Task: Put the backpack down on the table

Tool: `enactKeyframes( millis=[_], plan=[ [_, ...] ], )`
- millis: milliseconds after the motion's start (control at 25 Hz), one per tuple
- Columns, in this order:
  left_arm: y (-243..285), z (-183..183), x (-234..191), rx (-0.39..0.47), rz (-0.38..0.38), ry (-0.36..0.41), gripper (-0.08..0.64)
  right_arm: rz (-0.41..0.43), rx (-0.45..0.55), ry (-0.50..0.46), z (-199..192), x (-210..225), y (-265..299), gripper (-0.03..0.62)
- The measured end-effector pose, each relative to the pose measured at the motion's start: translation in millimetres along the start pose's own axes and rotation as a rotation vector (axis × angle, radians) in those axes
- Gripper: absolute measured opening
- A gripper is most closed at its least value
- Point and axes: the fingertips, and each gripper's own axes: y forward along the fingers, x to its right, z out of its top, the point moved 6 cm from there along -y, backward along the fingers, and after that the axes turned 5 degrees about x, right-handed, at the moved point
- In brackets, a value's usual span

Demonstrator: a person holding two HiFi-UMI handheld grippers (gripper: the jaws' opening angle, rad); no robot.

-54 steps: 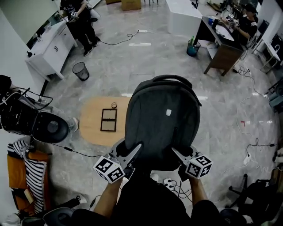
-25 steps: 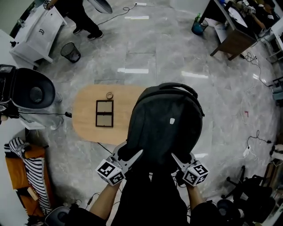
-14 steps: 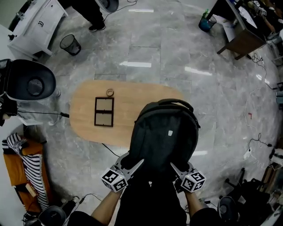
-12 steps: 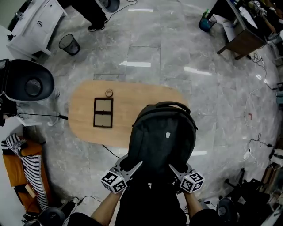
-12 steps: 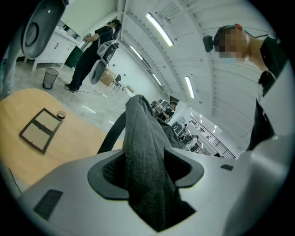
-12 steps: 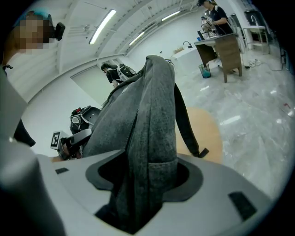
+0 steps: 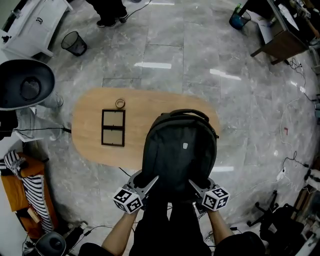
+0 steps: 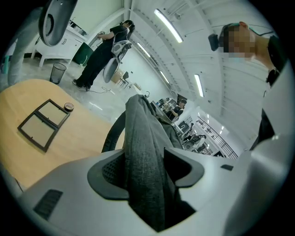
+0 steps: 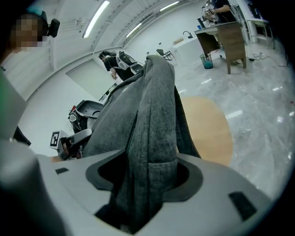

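Observation:
A dark grey backpack [image 7: 180,150] stands upright over the near right part of an oval wooden table [image 7: 90,150], top handle on the far side. Whether its base touches the tabletop I cannot tell. My left gripper [image 7: 150,181] is shut on the bag's lower left edge and my right gripper [image 7: 195,184] on its lower right edge. In the left gripper view a fold of the grey backpack [image 8: 143,138] is pinched between the jaws. In the right gripper view the backpack [image 9: 154,115] fills the jaws the same way, with the table [image 9: 207,124] behind it.
A double picture frame [image 7: 113,128] and a small round object [image 7: 120,103] lie on the table's left half. On the floor are a wire waste bin [image 7: 73,43], a large black round shell [image 7: 25,85], cables, and a desk [image 7: 285,37] far right. A person [image 7: 111,12] stands beyond.
The backpack and both grippers have sunk toward the table, the bag now sitting lower over the table's near right end. Both grips are unchanged.

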Motion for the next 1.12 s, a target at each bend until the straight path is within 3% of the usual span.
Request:
enactKeyframes(
  millis=[560, 1120],
  plan=[
    [85.5, 44.9, -64.8, 0.034, 0.024, 0.042, 0.247, 0.026, 0.005, -0.017, 73.6, 48.3, 86.0, 0.239],
    [118.4, 26.5, -105.2, 0.028, 0.118, 0.012, 0.247, 0.046, -0.070, -0.017, 77.8, 88.3, 132.9, 0.239]
  ],
)
